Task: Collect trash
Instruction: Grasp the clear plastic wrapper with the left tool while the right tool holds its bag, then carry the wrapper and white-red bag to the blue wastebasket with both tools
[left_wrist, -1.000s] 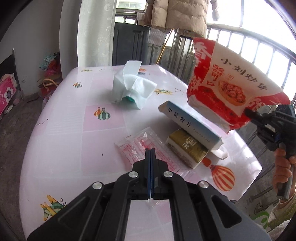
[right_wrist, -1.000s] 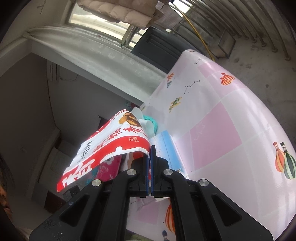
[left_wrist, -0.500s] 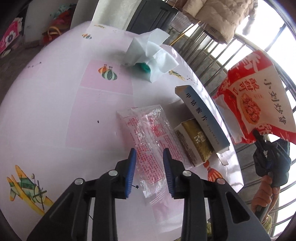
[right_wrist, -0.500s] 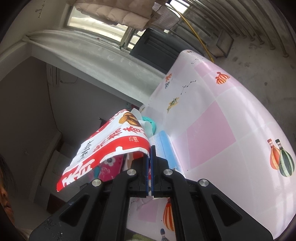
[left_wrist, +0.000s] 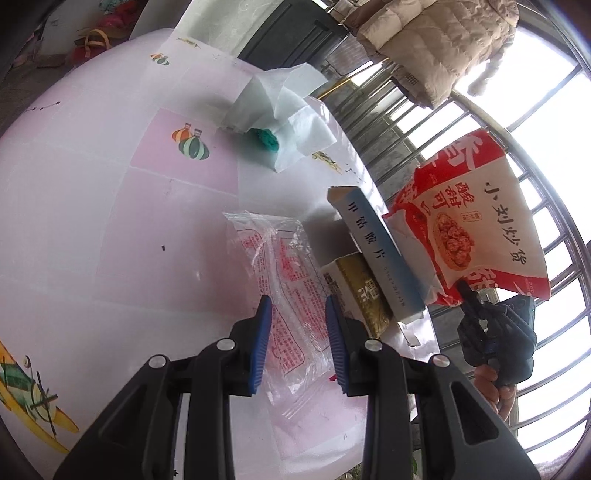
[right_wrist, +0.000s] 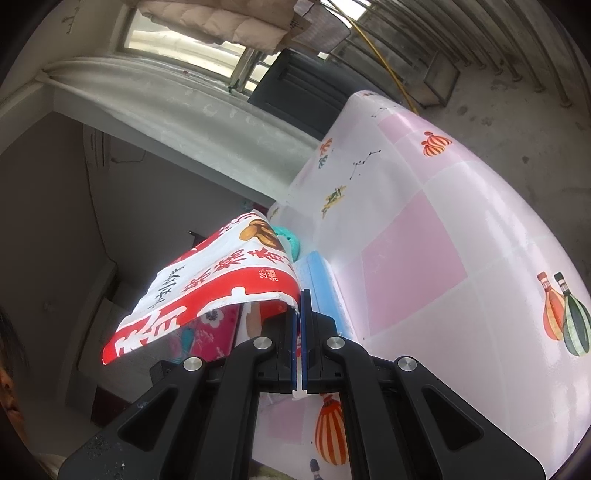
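My left gripper is open, its blue pads on either side of a clear plastic wrapper with red print that lies flat on the pink tablecloth. My right gripper is shut on the edge of a red and white snack bag and holds it in the air beyond the table's right edge; the bag also shows in the left wrist view. A blue and white box leans on a gold box. Crumpled tissue covers a green object.
The round table's edge is close below the left gripper. A metal railing stands beyond the table on the right. A dark chair stands at the far side. A beige jacket hangs above.
My left gripper has opened from shut and moved forward and down over the clear wrapper. The right gripper has held the snack bag almost still.
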